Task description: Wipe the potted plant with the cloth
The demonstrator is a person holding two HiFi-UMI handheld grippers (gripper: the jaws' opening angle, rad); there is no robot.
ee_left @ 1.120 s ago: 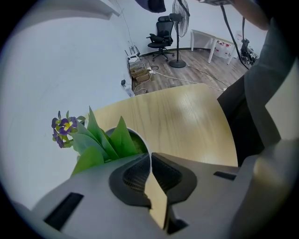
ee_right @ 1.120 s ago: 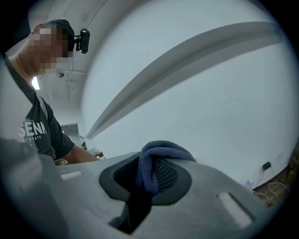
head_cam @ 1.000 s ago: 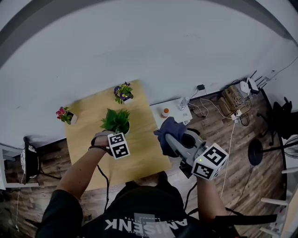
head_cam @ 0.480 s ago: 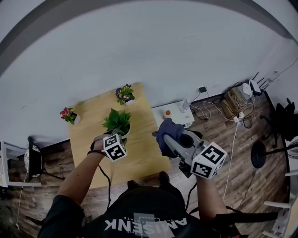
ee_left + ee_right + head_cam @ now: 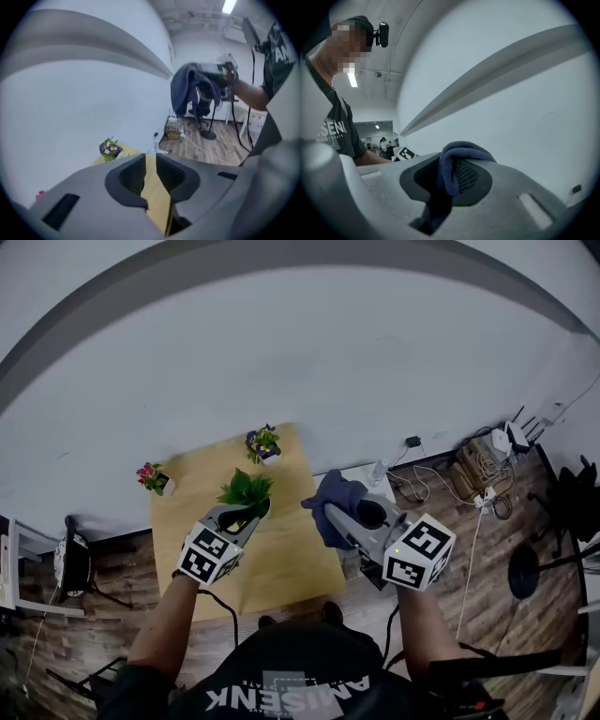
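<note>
L claw [image 5: 150,174]: I read jaws slightly apart, nothing between | R claw [image 5: 449,178]: clamped on dark blue cloth [image 5: 459,161], bunched over its tips | plant [image 5: 247,491]: bushy green leaves, upright on wooden table [image 5: 291,563], just ahead of L claw's tips, left of R claw
</note>
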